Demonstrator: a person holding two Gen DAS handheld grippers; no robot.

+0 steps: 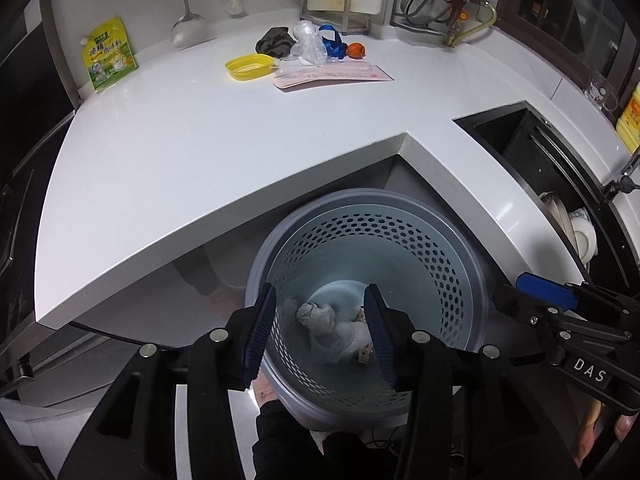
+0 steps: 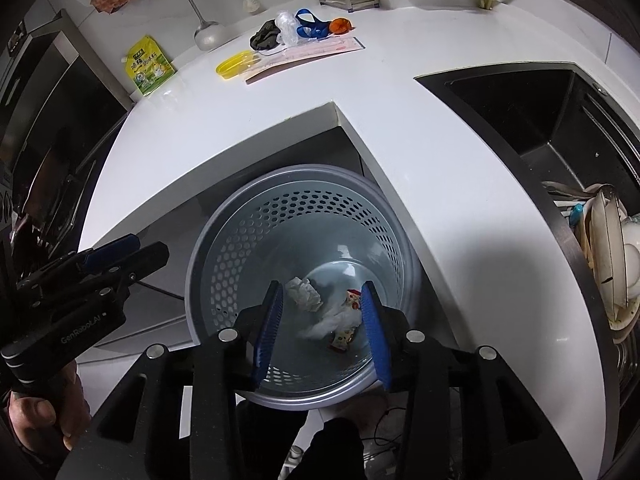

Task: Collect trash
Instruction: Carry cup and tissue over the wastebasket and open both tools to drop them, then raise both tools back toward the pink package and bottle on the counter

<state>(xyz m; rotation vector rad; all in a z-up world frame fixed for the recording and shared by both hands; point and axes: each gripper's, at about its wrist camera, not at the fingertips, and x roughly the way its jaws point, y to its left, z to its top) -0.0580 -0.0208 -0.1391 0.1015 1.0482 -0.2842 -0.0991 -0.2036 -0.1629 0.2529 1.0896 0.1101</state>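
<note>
Below both parted, empty tongs, left (image 1: 320, 334) and right (image 2: 322, 326), crumpled trash (image 2: 306, 294) lies in the bin (image 2: 208, 264).

White L-shaped countertop (image 1: 208, 136) wraps round me, inner corner pointing my way. Black sink (image 2: 532, 120) sunk in on the right, dishes (image 2: 612, 256) stacked at its near end. White wall (image 1: 132, 4) behind, ladle (image 1: 188, 20) hanging on it. Dark window (image 1: 568, 12) far right. Pale floor below, dim cool light.

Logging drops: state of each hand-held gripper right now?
Left hand-held gripper: open, empty, above the bin.
Right hand-held gripper: open, empty, above the same bin.
</note>
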